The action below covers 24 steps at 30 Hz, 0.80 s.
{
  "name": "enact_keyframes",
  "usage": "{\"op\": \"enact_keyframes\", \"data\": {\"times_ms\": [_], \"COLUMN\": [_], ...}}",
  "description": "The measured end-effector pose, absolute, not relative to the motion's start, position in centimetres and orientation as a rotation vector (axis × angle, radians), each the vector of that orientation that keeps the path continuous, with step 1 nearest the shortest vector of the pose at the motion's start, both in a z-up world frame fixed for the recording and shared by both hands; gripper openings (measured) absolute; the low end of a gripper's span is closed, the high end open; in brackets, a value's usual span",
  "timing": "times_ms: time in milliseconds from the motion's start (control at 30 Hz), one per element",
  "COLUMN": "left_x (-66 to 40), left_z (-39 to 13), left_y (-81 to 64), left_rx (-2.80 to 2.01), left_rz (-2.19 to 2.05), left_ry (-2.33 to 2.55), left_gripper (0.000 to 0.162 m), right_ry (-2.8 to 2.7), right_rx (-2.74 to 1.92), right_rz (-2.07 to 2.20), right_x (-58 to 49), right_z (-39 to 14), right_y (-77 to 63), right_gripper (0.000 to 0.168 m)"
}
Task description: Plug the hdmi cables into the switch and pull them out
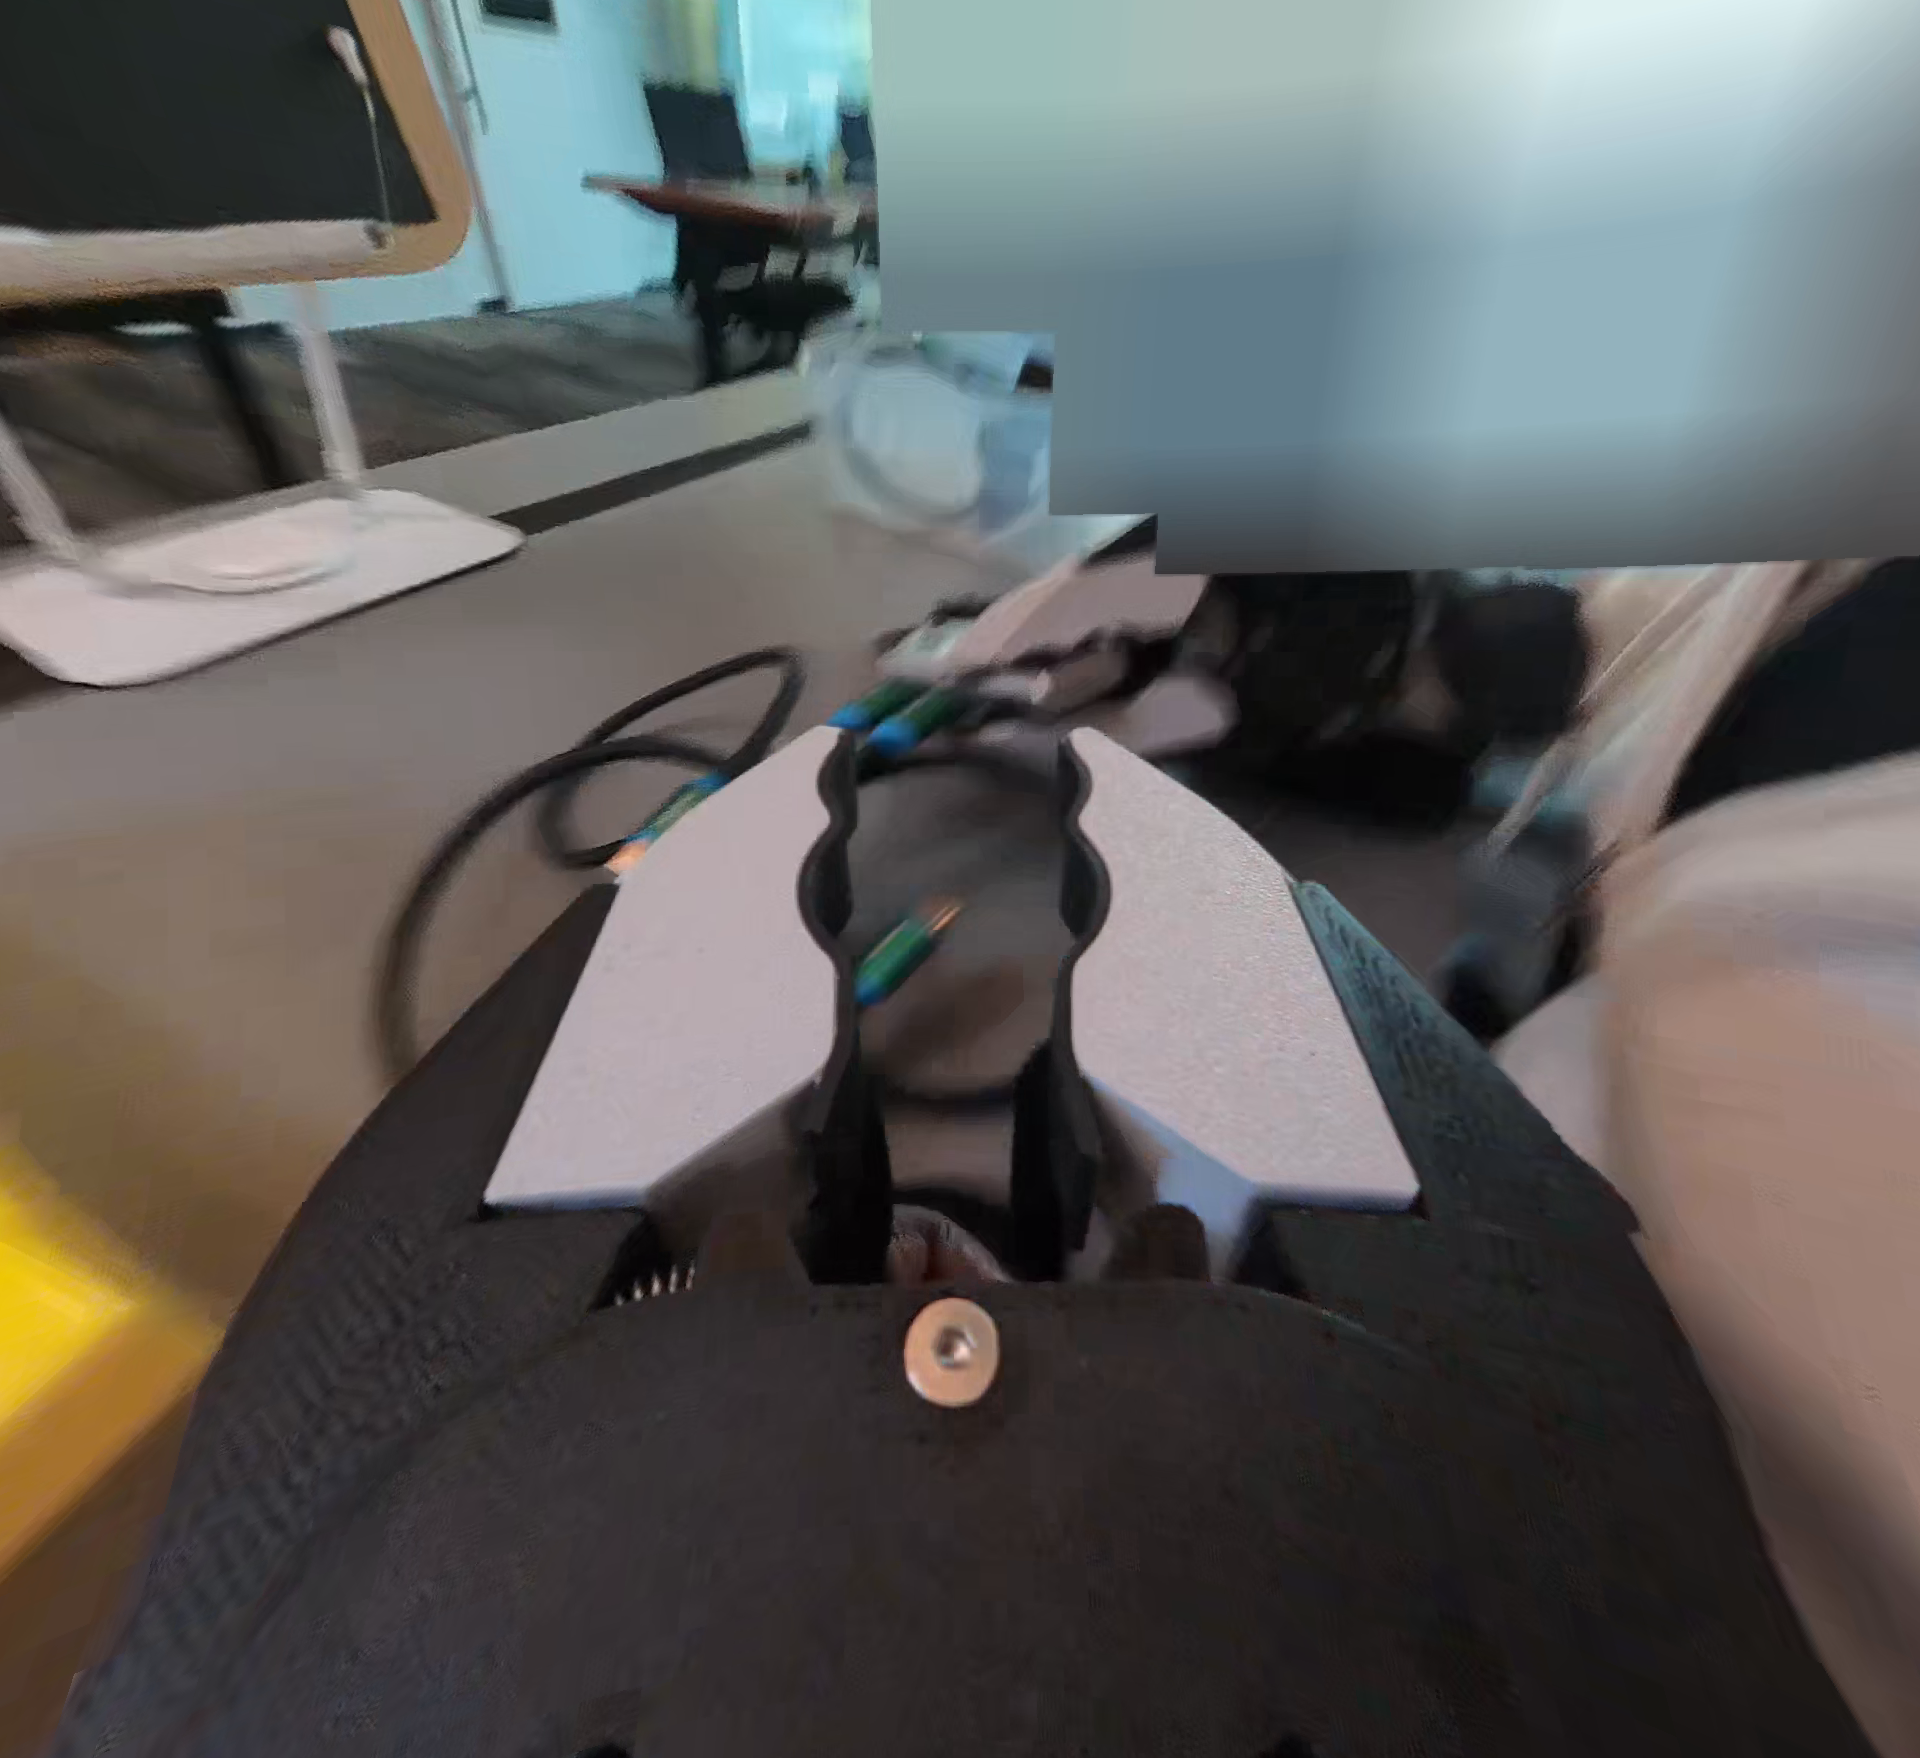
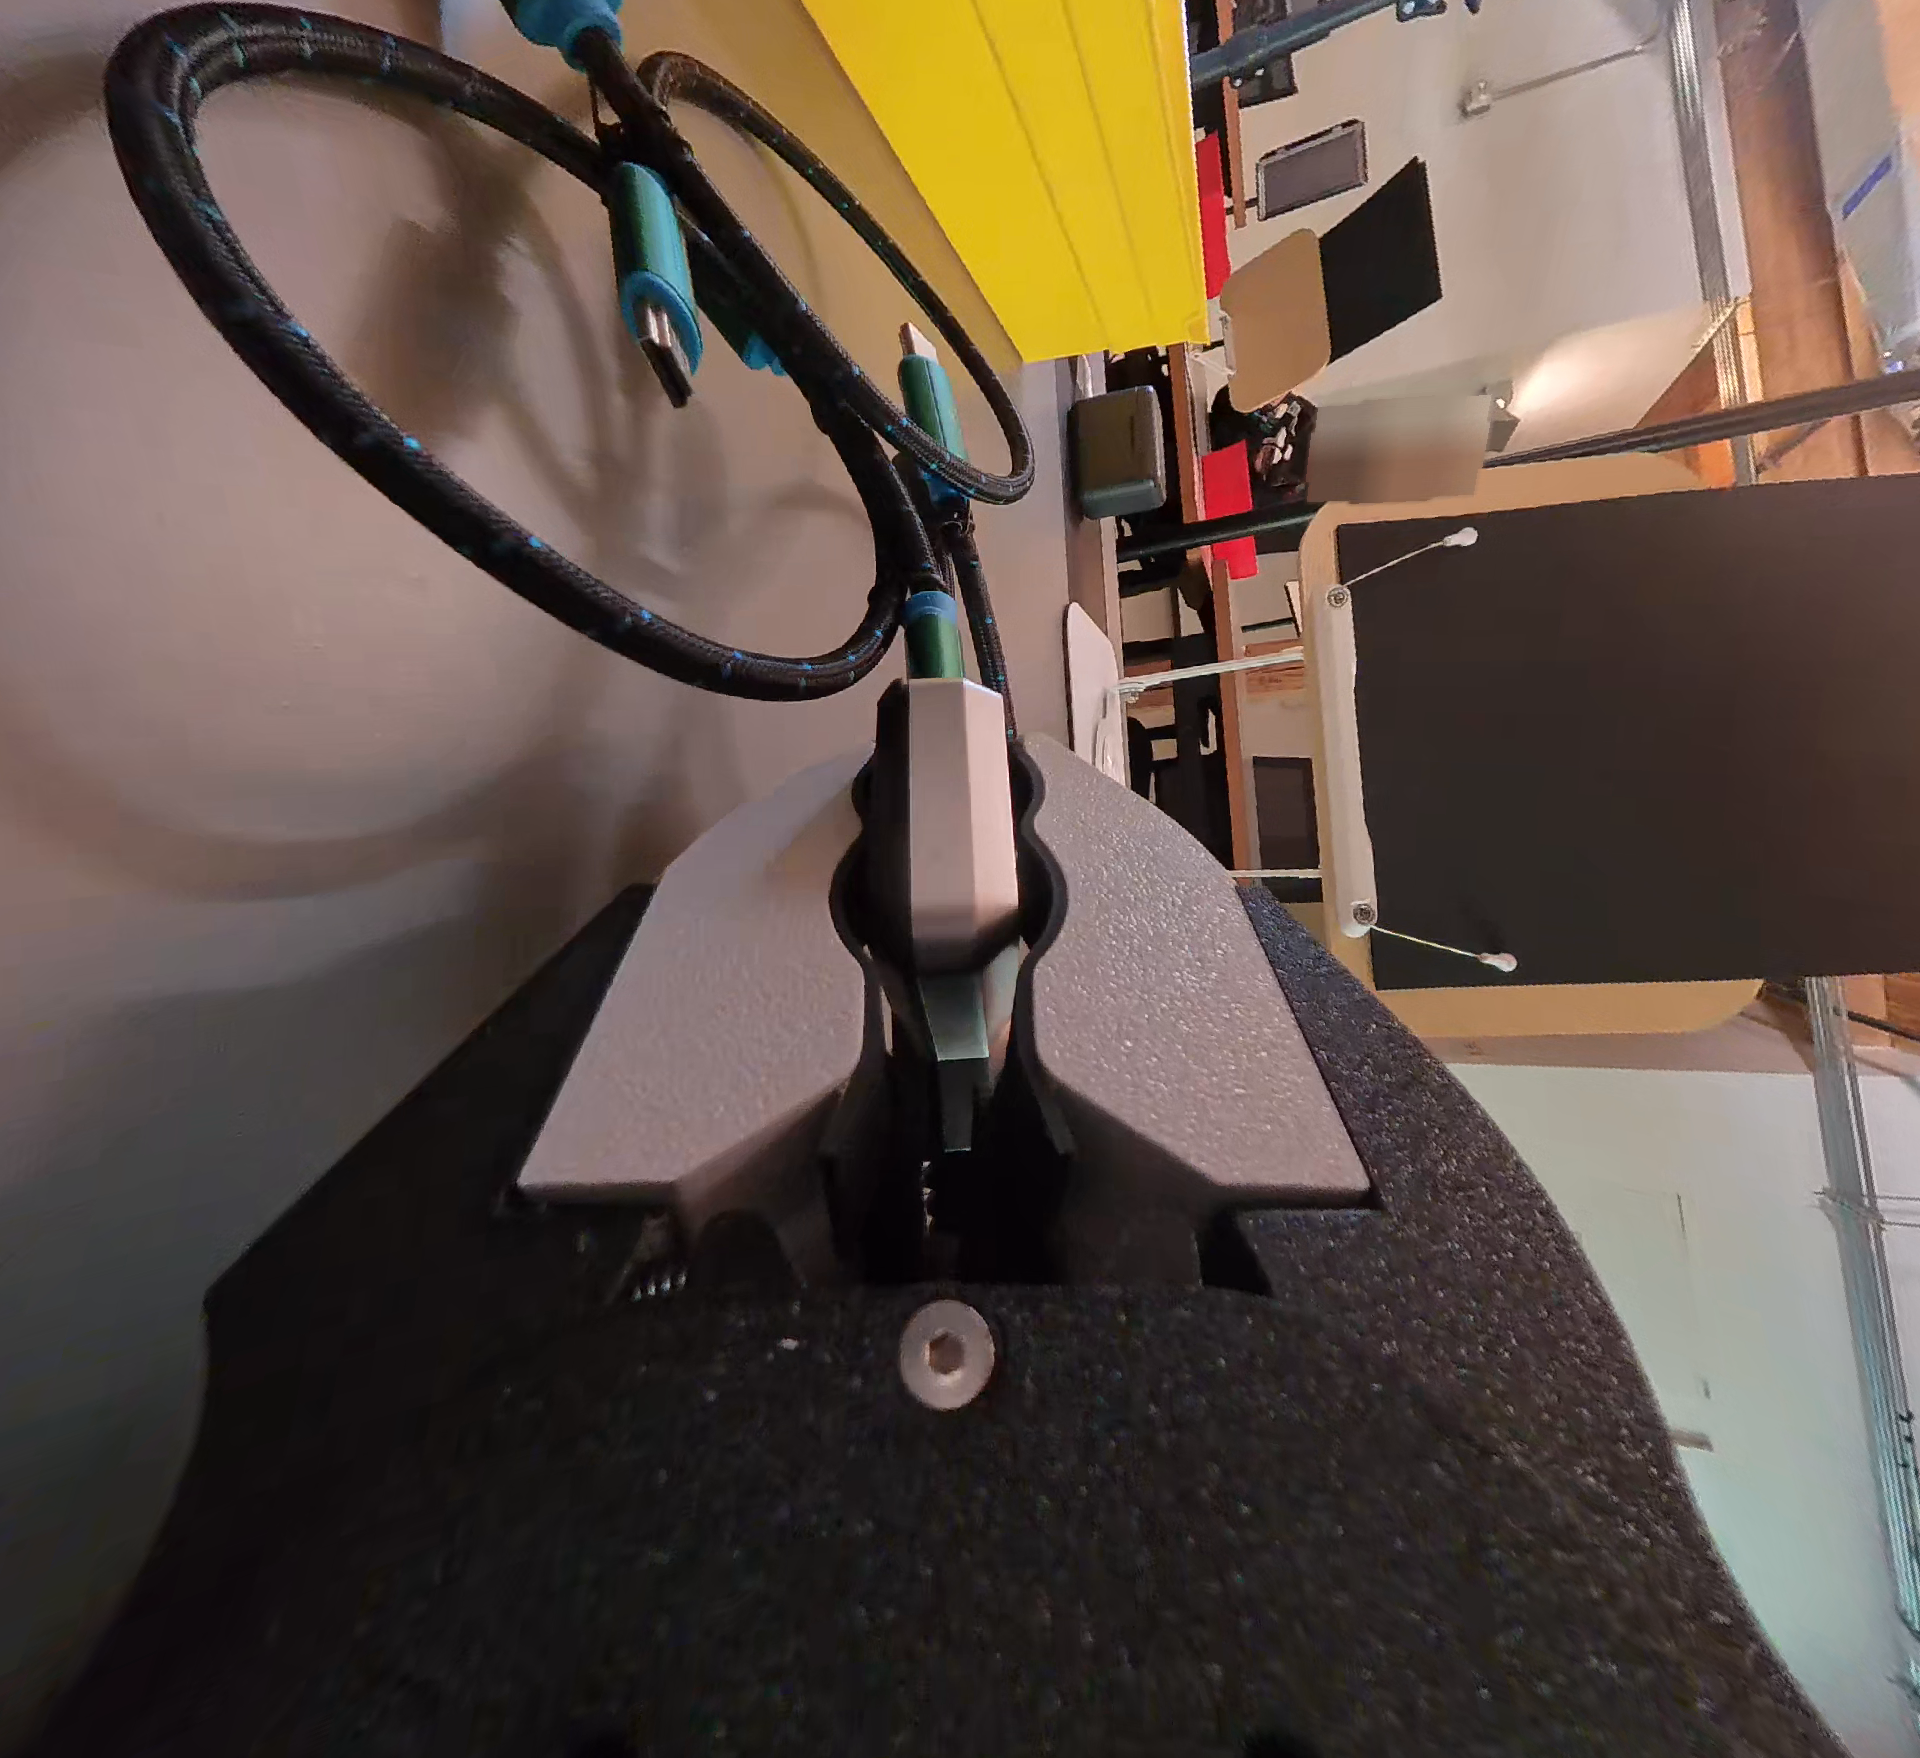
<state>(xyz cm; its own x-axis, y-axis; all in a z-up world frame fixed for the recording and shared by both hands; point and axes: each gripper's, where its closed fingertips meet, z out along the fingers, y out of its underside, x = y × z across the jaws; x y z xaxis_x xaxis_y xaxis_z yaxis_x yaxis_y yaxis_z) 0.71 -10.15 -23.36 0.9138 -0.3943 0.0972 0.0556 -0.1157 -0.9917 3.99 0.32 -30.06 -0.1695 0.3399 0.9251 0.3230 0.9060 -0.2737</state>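
Note:
My right gripper is shut on the silver-grey switch, turned on its side above the table. A green HDMI plug sits in the switch's far end, and another green plug sits at its near end between my fingers. Black braided cables loop beyond, with loose green-and-blue plugs. My left gripper is open, its pads wide apart. A blurred green plug shows in the gap, and the pads do not press on it. Two more plugs lie just past my left fingertips.
A yellow bin stands on the table beside the cables and shows in the left wrist view. A black board in a wooden frame stands on a white base. A person's sleeve is at the right.

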Motion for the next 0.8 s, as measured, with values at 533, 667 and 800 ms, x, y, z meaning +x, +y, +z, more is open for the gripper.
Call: {"op": "enact_keyframes", "data": {"times_ms": [533,667,800], "left_x": [-1.5,-1.3,-2.2], "left_z": [-33.0,-33.0,-34.0], "left_y": [-7.0,-7.0,-6.3], "left_rx": [-1.816,-1.71,-1.707], "left_rz": [0.463,0.573,0.736], "left_ry": [1.338,1.35,1.376], "left_gripper": [0.032,0.033,0.035], "right_ry": [-1.765,-1.767,-1.762], "right_rx": [-0.522,-0.528,-0.542], "right_rz": [0.047,0.054,0.066], "right_x": [3.8,3.8,3.6], "right_z": [-30.3,-30.4,-30.4], "right_y": [0.5,0.5,0.5], "right_gripper": [0.02,0.02,0.02]}}
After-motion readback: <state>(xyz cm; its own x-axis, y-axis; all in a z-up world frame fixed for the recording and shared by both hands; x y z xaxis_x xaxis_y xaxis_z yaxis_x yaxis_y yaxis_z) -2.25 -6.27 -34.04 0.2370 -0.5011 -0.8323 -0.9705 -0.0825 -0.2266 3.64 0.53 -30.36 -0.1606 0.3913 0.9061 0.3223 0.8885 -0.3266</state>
